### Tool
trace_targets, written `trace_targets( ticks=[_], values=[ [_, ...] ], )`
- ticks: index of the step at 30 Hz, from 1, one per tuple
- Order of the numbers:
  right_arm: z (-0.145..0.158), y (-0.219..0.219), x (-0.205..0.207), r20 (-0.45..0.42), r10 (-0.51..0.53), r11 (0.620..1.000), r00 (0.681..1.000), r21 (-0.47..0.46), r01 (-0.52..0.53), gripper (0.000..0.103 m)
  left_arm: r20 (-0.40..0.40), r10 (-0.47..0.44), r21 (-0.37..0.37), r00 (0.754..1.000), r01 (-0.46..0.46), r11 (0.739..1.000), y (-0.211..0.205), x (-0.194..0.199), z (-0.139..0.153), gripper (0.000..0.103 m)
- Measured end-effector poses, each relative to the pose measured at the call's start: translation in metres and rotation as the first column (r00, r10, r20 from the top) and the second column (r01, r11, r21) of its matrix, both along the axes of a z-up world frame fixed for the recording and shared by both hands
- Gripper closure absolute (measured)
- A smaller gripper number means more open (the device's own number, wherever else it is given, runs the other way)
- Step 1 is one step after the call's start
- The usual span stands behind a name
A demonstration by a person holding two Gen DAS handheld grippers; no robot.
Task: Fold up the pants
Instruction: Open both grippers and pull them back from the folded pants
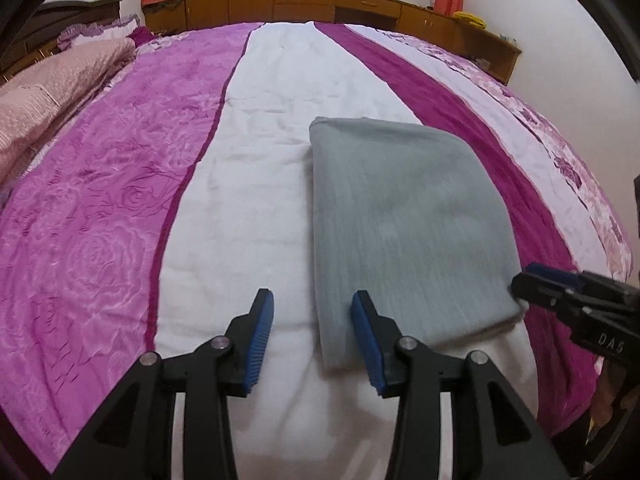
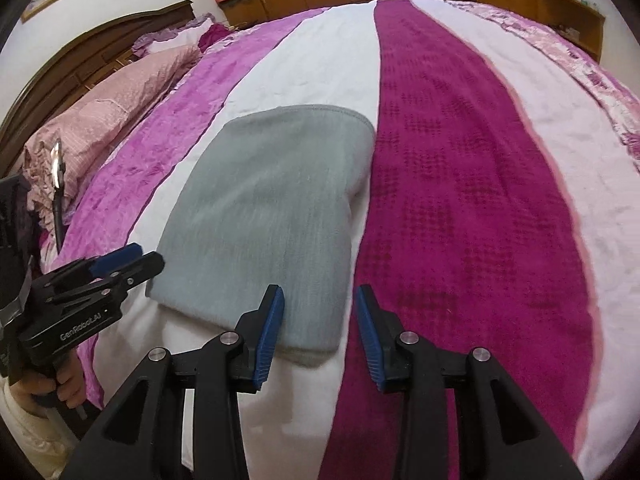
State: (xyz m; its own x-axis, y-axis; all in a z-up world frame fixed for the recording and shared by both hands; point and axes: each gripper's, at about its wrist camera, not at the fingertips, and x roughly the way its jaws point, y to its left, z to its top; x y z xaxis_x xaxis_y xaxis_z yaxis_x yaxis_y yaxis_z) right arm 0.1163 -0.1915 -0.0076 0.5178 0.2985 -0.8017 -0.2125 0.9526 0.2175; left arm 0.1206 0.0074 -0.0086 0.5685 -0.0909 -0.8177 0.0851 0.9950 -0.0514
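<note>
Grey pants [image 1: 404, 216], folded into a compact, thick rectangle with rounded corners, lying flat on the white stripe of the bedspread [image 1: 256, 128], right edge just beside the dark magenta band. Looks close to finished: layers stacked evenly, edges aligned, no leg trailing out. Left gripper [image 1: 313, 340] above the near-left corner of the bundle, jaws parted and empty, blue ribbed pads [image 1: 262, 332] either side of the corner without pressing on it. Right gripper [image 2: 320, 332] likewise released, straddling the near-right corner, nothing clamped between its pads. One tool per near corner, probably because that edge was the one carried over in the fold, so both now sit where the cloth was let go. Soft knit fabric, faintly heathered, with a stitched hem visible along the far edge in the right wrist view; thick enough to hold its shape and cast a small shadow at the near fold. Bedspread plush, embossed with roses on the pink stripe, waffle-textured on the magenta one. Pink quilted pillow [image 2: 120, 100] and dark wooden headboard [image 2: 96, 52] to the left, wooden cabinets [image 1: 304, 4] beyond the far side.
</note>
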Motion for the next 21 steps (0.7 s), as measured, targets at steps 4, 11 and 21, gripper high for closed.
trace_targets(
  ticks=[4, 11, 21],
  values=[
    [0.006, -0.002, -0.022, 0.025, -0.005, 1.0, 1.0, 0.007, 0.004, 0.065, -0.006, -0.003, 0.0, 1.0, 0.003, 1.0, -0.007, -0.023, 0.003, 0.059],
    [-0.001, -0.003, -0.054, 0.108, -0.084, 0.994, 0.991, -0.061, 0.091, 0.026, -0.052, 0.047, -0.01, 0.998, -0.048, 0.999, -0.012, -0.04, -0.019, 0.022],
    [-0.04, -0.001, -0.048, 0.054, -0.088, 0.99, 0.995, -0.11, 0.094, 0.023, -0.052, 0.056, 0.065, 0.997, -0.053, 0.997, -0.025, -0.037, -0.042, 0.015]
  ],
)
